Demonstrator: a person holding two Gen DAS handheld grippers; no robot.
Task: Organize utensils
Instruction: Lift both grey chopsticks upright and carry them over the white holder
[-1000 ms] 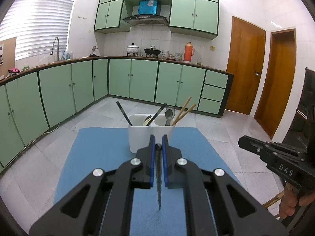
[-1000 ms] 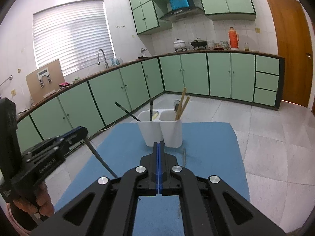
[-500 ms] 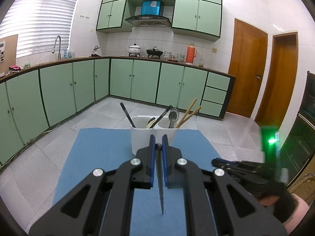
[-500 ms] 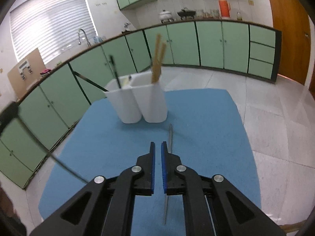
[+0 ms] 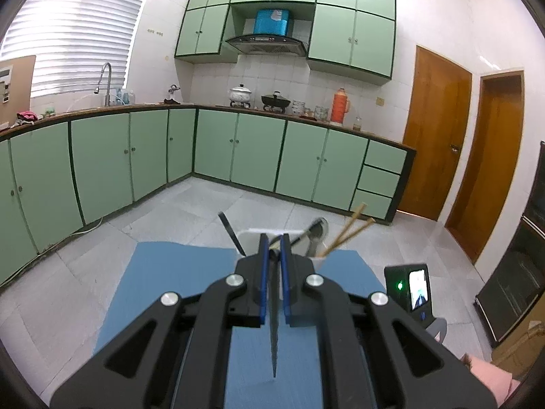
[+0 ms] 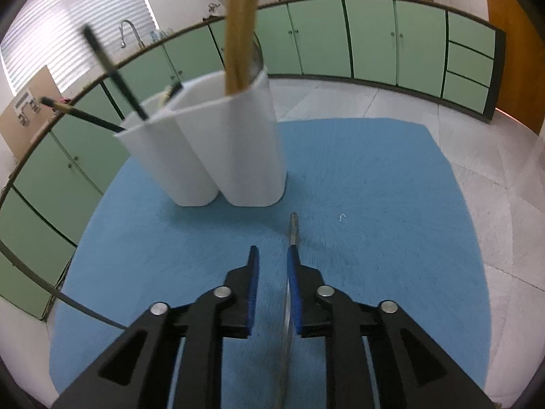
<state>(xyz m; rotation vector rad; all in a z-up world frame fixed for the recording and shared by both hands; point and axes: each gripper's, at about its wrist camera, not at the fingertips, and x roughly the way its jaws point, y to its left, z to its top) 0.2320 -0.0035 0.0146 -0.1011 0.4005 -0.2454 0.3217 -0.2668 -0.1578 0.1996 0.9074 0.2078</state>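
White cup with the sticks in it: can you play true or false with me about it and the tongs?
1. The white holder stands on a blue mat. True.
2. The wooden chopsticks lie flat on the mat. False: they stand in the holder.
3. The right tongs are open. True.
4. The left tongs hold nothing. False: they grip a thin dark utensil.
5. The holder has one compartment. False: it has two.

holder [image 6: 204, 146] – smooth white plastic | mat [image 6: 374, 204] – matt blue cloth | chopsticks [image 6: 240, 27] – wood
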